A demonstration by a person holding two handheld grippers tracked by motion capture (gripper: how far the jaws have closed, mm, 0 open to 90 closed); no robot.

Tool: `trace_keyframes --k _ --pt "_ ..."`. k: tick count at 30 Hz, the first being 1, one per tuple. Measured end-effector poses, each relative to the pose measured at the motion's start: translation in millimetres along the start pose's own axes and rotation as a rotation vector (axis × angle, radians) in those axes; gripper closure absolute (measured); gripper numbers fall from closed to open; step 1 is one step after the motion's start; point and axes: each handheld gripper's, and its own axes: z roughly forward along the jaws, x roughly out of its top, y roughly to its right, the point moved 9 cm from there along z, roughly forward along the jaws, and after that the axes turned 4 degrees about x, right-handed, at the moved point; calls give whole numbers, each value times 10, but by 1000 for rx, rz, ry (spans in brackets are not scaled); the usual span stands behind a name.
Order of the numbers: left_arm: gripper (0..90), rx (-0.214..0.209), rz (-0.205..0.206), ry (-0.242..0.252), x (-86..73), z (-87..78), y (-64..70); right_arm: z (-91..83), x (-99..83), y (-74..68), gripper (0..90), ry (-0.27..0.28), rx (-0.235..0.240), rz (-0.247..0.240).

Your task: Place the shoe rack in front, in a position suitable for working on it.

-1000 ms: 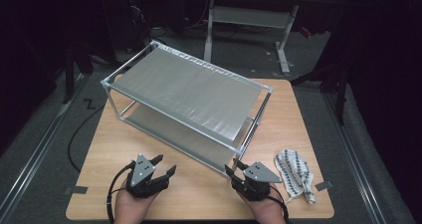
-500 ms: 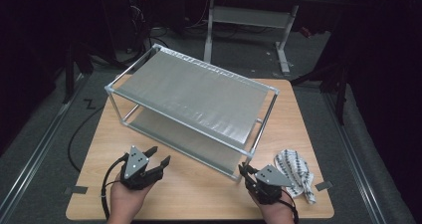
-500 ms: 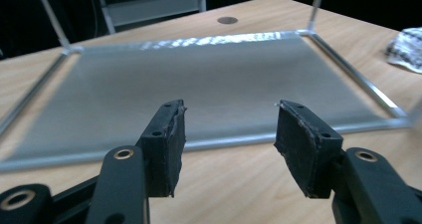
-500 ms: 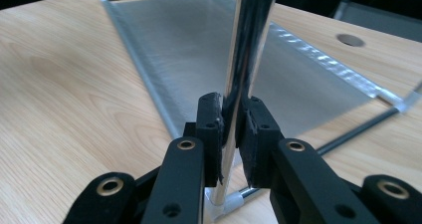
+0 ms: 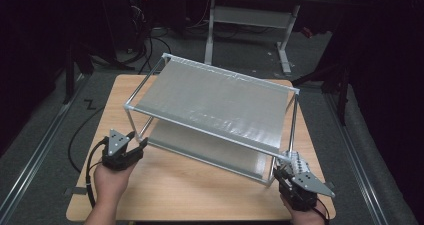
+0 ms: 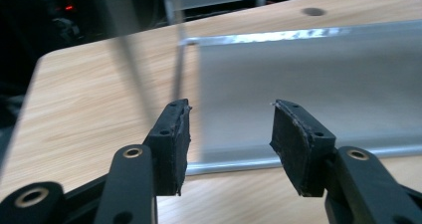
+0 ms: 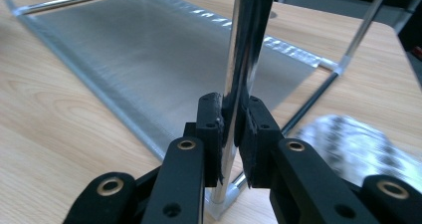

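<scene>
now the right tool [image 5: 285, 173] has clamped the rack's [image 5: 220, 102] corner post [image 7: 241, 74].

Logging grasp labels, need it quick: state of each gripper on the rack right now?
Left gripper: open, holding nothing, near the rack.
Right gripper: closed on the rack's corner post.

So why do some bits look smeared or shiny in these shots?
Left gripper view: a rack post close to the lens is blurred to a pale streak, and light glares along the shelf's far edge. Right gripper view: the clamped post mirrors its surroundings, and the patterned cloth is soft. High view: the room beyond the table is dark.
</scene>
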Motion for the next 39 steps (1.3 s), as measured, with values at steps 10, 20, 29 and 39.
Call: trace_keyframes --k 10,20,29,39 --pt "469 43 -11 12 46 319 -229 -71 -40 205 798 2 -21 14" --pt "765 11 12 36 209 441 -196 -73 -49 192 799 2 -18 1" --pt "796 20 14 41 148 223 -215 -18 -23 219 798 -2 -9 8" --pt "800 24 -16 30 -41 -113 -358 285 122 210 795 0 5 -27"
